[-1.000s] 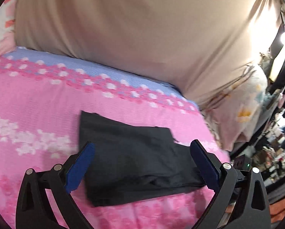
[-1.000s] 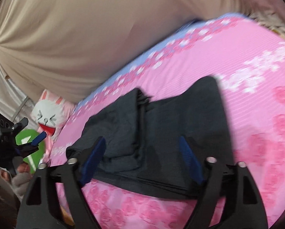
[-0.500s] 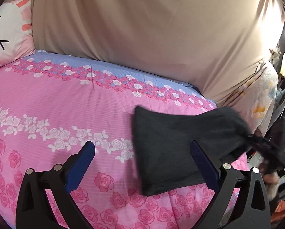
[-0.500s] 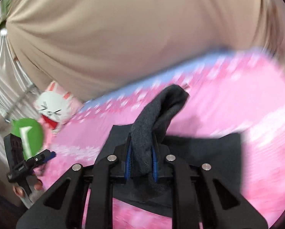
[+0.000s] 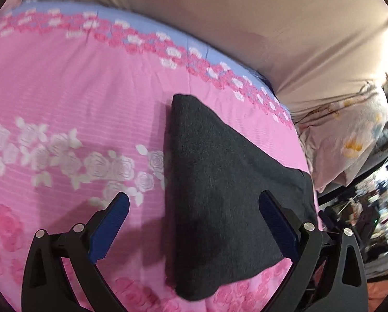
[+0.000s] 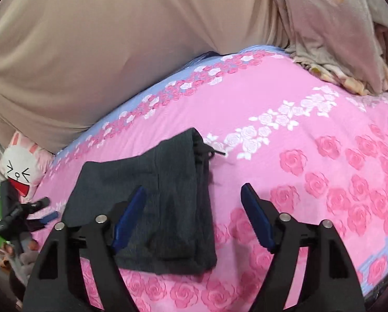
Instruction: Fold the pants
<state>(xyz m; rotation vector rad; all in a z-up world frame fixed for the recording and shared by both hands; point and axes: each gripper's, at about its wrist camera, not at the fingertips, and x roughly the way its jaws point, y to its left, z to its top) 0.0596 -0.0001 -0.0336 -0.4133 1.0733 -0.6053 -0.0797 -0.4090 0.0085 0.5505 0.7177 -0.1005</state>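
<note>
Dark grey pants (image 5: 220, 195) lie folded into a compact stack on the pink rose-print bedspread (image 5: 63, 104). In the right wrist view the pants (image 6: 167, 195) show several layers and a drawstring at the far edge. My left gripper (image 5: 194, 221) is open and empty, hovering just above the near left part of the stack. My right gripper (image 6: 192, 213) is open and empty above the stack's right edge. The left gripper also shows at the left edge of the right wrist view (image 6: 24, 213).
A beige sheet (image 5: 220, 13) hangs behind the bed. A floral blanket (image 6: 337, 26) is bunched at the bed's far right. A rabbit plush (image 6: 19, 169) sits at the left end. Room clutter (image 5: 376, 208) lies past the bed's edge.
The right gripper was shut on a fold of the pants half a second ago; it has laid it over the stack, opened and pulled back. The left gripper stayed open.
</note>
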